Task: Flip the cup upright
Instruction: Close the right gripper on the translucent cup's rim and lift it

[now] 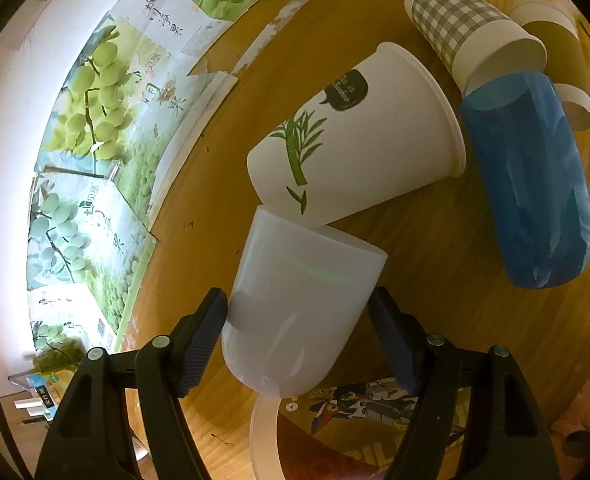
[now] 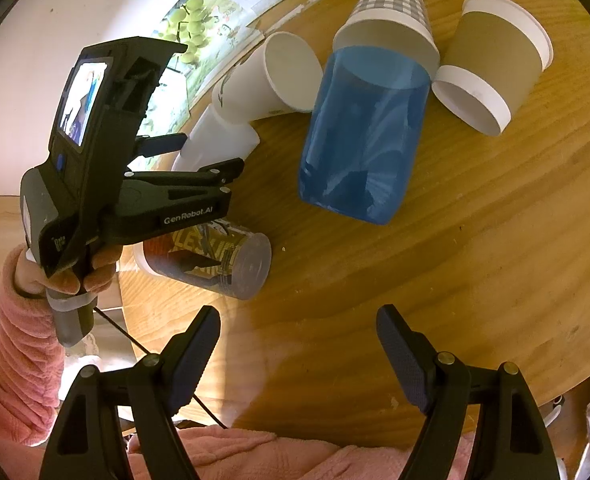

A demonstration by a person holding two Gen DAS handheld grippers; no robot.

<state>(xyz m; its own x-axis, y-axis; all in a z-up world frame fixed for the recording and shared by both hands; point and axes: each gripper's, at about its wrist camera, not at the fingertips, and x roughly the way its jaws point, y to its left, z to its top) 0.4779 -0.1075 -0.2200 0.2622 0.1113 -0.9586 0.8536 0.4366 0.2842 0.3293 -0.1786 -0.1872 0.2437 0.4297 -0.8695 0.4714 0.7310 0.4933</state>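
The left gripper (image 1: 299, 336) has its two dark pads pressed on either side of the frosted white cup (image 1: 301, 304), clamped around its body. That cup is tilted, its flat base pointing away toward the bamboo-print cup (image 1: 355, 136) and touching it, its rim near the camera. From the right wrist view the same white cup (image 2: 215, 140) sits at the left edge of the round wooden table (image 2: 435, 280), pinched in the left gripper (image 2: 205, 156), which a hand (image 2: 75, 272) in a pink fleece sleeve is holding.

The right gripper (image 2: 299, 350) hangs over bare wood at the near edge, fingers spread wide, nothing between them.

Around the table: a blue translucent cup (image 2: 363, 136) lies on its side in the middle, mouth pointing far. Just beyond it a grey checked paper cup (image 2: 391, 20) lies on its side, mouth toward the blue one. To the right lies a brown paper cup (image 2: 495, 60). Near the left gripper, a clear printed cup (image 2: 211, 260) lies on its side. Grape-print boxes (image 1: 95, 128) line the far left edge.
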